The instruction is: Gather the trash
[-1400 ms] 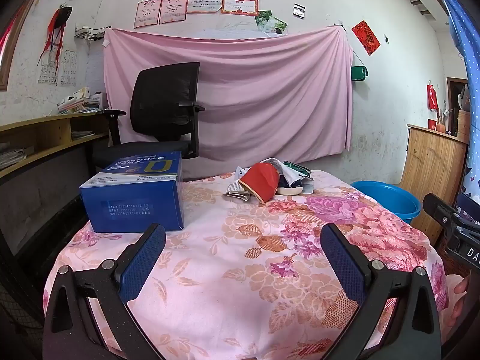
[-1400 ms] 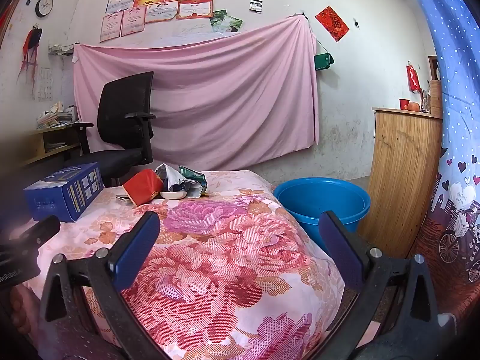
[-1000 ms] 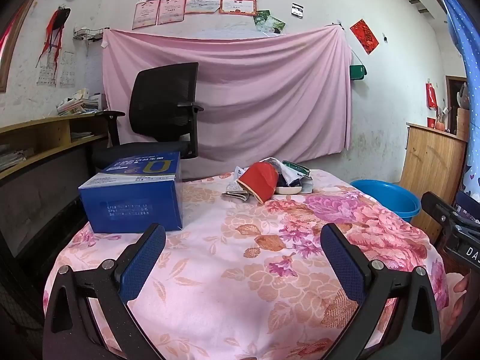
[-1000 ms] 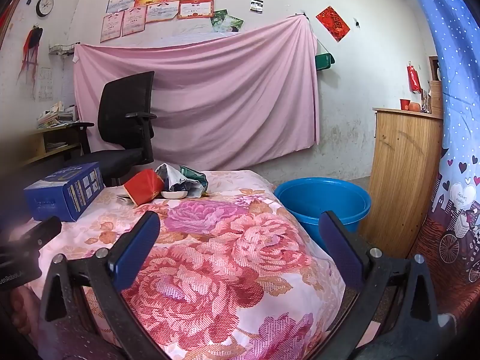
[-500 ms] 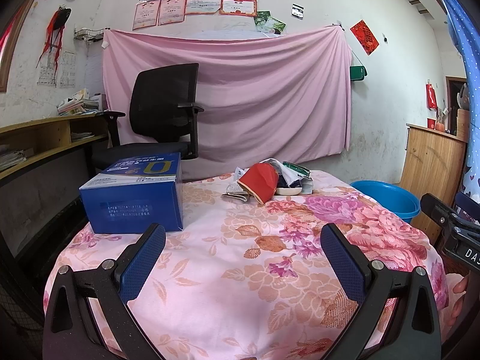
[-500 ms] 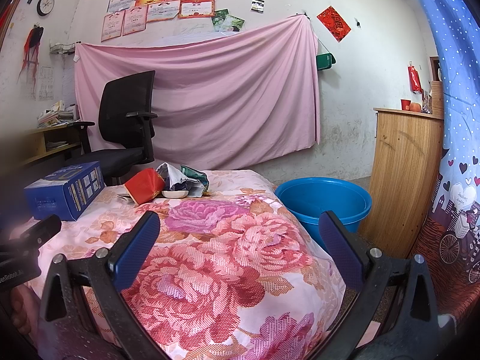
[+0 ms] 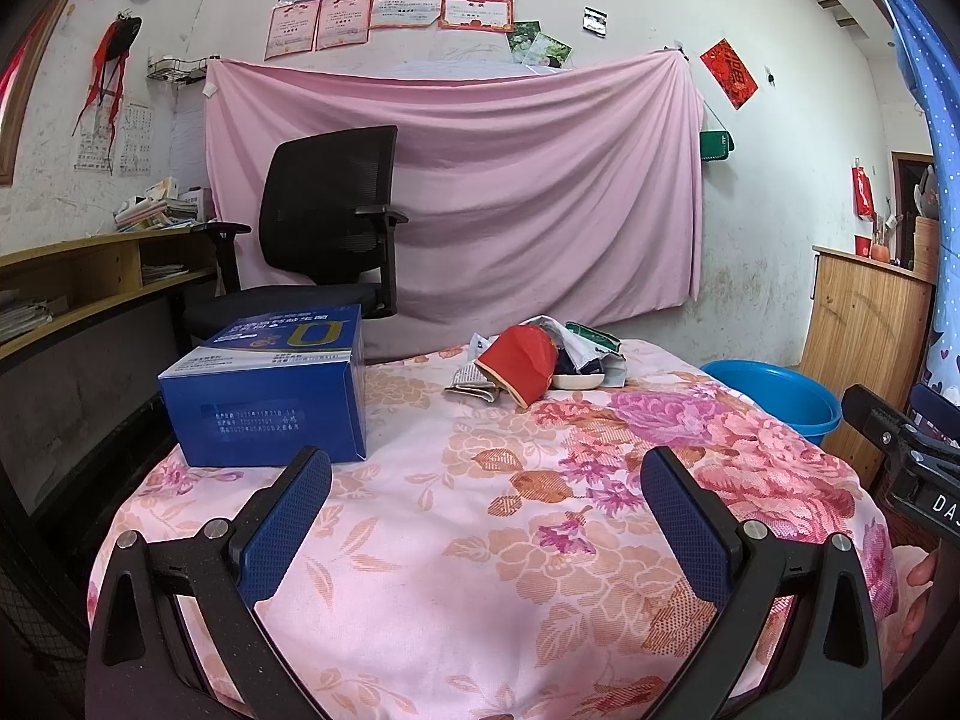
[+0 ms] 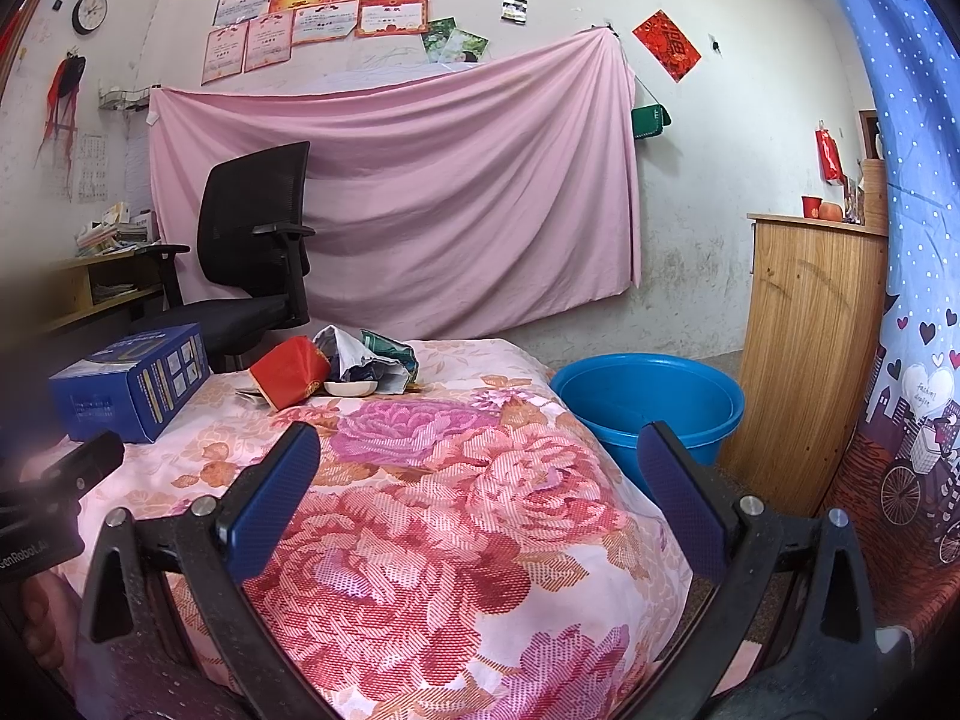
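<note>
Left gripper [image 7: 486, 516] and right gripper [image 8: 477, 495], both wide and empty, near edge of floral-clothed table [image 7: 480, 570]; crumpled red-and-white wrapper heap [image 7: 540, 360] at far edge, liable to scatter beside round blue plastic tub [image 8: 645, 402] if pinched loosely

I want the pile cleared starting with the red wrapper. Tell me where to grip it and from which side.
Grip the red wrapper at its near lower edge, coming from the front of the table. It leans tilted against the crumpled packets, with its flat face toward the grippers and that edge free. The right gripper, open, probably has the clearer line; the small white dish sits close beside it.
</note>
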{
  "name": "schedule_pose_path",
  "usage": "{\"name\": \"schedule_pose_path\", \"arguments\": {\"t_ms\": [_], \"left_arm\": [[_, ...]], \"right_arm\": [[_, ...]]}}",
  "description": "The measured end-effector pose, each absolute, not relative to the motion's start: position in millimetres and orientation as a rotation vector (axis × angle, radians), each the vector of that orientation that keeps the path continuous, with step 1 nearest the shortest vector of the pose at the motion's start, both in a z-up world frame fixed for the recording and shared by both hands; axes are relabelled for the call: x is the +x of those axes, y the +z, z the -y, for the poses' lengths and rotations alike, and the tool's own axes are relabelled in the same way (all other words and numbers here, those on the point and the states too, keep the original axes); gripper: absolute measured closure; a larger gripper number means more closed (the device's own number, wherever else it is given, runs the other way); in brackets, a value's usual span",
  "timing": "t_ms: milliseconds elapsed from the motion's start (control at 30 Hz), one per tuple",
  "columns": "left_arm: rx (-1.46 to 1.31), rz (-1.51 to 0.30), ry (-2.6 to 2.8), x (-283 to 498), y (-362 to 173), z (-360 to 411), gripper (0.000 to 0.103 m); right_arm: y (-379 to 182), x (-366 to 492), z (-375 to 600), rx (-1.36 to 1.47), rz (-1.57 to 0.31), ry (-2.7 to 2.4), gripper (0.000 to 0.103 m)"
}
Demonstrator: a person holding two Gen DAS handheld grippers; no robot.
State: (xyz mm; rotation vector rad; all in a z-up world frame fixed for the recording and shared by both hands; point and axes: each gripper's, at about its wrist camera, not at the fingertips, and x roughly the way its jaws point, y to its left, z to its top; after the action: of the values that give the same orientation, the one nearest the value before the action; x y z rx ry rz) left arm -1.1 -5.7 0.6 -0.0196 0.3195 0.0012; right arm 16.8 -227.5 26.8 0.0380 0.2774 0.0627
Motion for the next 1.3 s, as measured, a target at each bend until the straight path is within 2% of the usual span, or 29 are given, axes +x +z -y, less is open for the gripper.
{"name": "schedule_pose_path", "arguments": {"t_ms": [633,867,1100,1300], "left_arm": [[-0.046,-0.322,-0.001,3.9,5.5,0.2,0.002],[-0.075,-0.324,-0.009,31.5,23.3,-4.7,0.002],[-0.094,-0.326,0.053,89.1,53.2,-6.6,0.002],[-0.138,-0.39,0.015,150.8,50.2,-8.3,0.002]], "right_arm": [[30.6,15.1,227.0,0.053,-0.263,0.083,0.0],[51.9,31.7,233.1,0.022,-0.239,0.098,0.0],[83.5,84.5,237.1,-0.023,-0.203,0.106,0.0],[84.4,163.2,233.8,-0.015,-0.263,0.166,0.0]]}}
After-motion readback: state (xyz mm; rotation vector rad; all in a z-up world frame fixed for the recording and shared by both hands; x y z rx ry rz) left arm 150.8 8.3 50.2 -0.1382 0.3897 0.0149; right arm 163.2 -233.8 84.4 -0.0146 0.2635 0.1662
